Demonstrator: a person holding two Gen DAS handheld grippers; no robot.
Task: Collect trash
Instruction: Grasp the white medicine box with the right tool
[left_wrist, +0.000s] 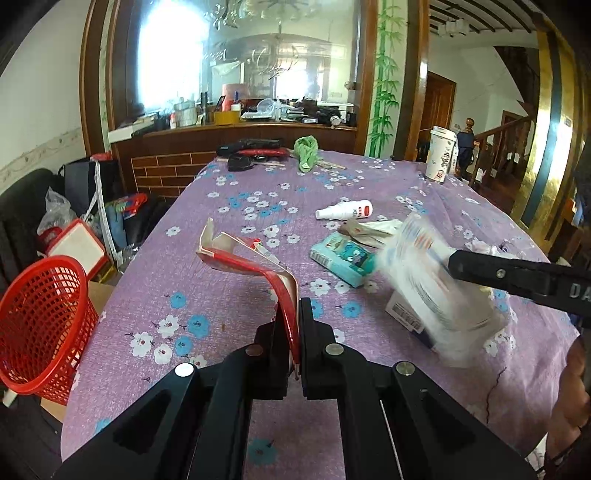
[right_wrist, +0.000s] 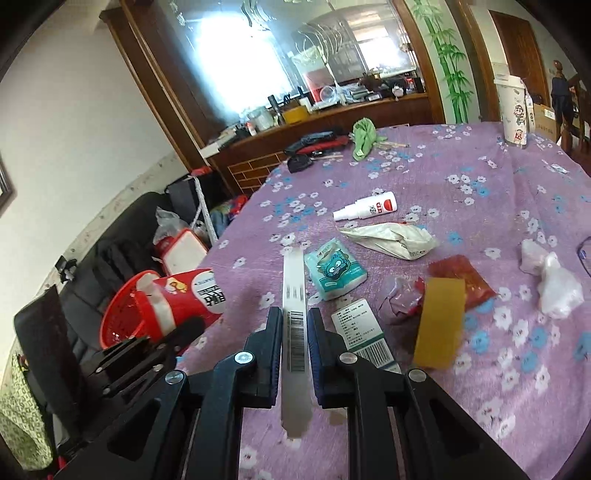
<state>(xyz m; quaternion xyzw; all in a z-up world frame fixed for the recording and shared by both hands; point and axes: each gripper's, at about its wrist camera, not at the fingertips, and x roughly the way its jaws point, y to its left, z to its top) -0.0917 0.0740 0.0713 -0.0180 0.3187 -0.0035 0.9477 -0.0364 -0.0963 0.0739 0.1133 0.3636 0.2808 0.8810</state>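
Clamping a flattened red carton (left_wrist: 255, 266), the left gripper (left_wrist: 291, 314) nears the red basket (left_wrist: 40, 317) while the right gripper (right_wrist: 293, 317) pinches a white box (right_wrist: 294, 317).

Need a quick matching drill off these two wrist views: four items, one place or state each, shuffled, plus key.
Items:
1. red paper cup
2. white barcoded box
3. white spray bottle
4. red mesh basket

Places/states:
A. lying on its side on the tablecloth
B. clamped in the left gripper
C. off the table's left edge
D. clamped in the right gripper

Pairs: 1-B, 2-D, 3-A, 4-C
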